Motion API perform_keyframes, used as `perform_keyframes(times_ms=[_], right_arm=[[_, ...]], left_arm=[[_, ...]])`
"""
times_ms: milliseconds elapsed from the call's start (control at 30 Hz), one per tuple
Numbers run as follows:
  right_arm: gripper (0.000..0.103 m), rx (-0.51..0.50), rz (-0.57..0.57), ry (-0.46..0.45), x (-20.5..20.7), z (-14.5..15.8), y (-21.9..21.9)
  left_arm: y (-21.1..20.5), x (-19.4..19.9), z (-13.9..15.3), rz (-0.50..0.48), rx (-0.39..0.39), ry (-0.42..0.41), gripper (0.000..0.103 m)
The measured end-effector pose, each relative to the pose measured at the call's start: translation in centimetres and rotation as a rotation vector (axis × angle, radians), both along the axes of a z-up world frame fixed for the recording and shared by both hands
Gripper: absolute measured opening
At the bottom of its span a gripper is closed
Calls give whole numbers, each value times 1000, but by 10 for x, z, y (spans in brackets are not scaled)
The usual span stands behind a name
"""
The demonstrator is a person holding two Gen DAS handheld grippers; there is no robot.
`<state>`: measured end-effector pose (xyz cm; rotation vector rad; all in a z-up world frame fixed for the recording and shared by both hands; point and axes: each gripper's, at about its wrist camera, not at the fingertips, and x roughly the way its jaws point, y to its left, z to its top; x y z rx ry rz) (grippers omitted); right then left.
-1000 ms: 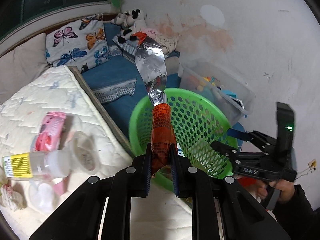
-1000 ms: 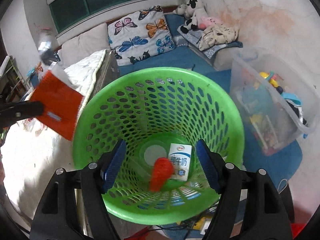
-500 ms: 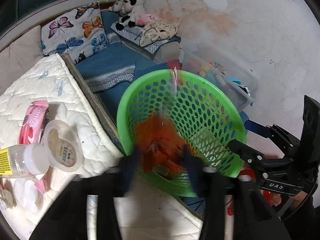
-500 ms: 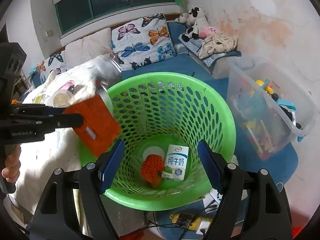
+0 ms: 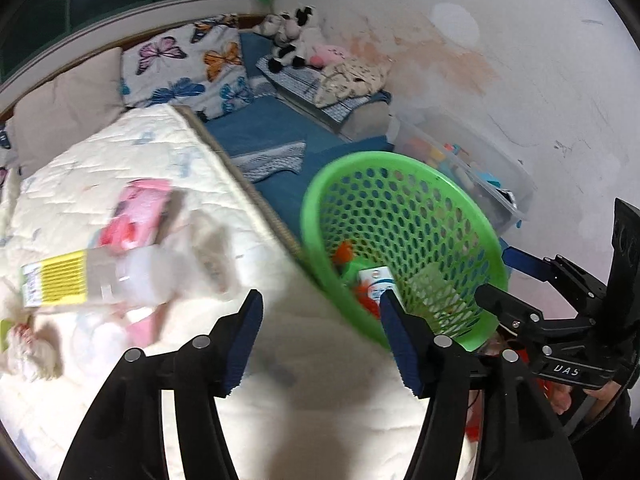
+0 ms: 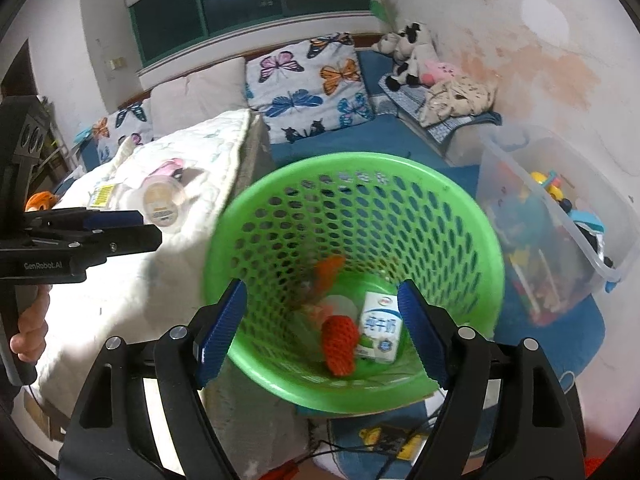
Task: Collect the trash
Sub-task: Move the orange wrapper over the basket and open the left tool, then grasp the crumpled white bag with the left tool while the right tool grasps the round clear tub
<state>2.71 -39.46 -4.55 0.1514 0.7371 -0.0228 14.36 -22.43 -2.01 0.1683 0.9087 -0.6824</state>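
**Orange wrapper dropped into the basket; left gripper emptied**

The orange wrapper [image 6: 326, 276], clamped in the left gripper [image 5: 320, 336] a second ago, is now seen blurred against the inner wall of the green basket [image 6: 460, 216], above the red netted piece [image 6: 339, 340] and the milk carton [image 6: 380, 328] lying at the basket's bottom. The left gripper's jaws are now spread wide with nothing between them, and it has been swung off the basket toward the mattress [image 5: 120, 148] beside it. One more piece is thus judged collected.

The right gripper [image 6: 322, 332] is held over the basket's near rim, jaws apart and empty, as before.

On the mattress, left of the basket, more trash is left: a yellow-labelled bottle [image 5: 80, 280], a pink packet [image 5: 140, 212], a round lidded cup [image 6: 164, 200] and a crumpled tissue [image 5: 28, 348]. These are judged next for the left gripper.
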Motion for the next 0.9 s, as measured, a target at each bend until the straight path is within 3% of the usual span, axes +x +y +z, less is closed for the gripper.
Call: perform_keyframes(times_ms=[233,500,667,900], right_arm=[[79,-8,78,-10,14,6,33],[79,-11,153,-23,29,13,67],[79,-3,194,-28,39,18,84],[82,-5,259,-30,58,19,109]], left_arm=[[52,2,2,104,15,-22,64],[126,15,0,292,32,-40,64],[170,36,-6,423,55,-47,64],[209,63,-23,524,85,-16,64]])
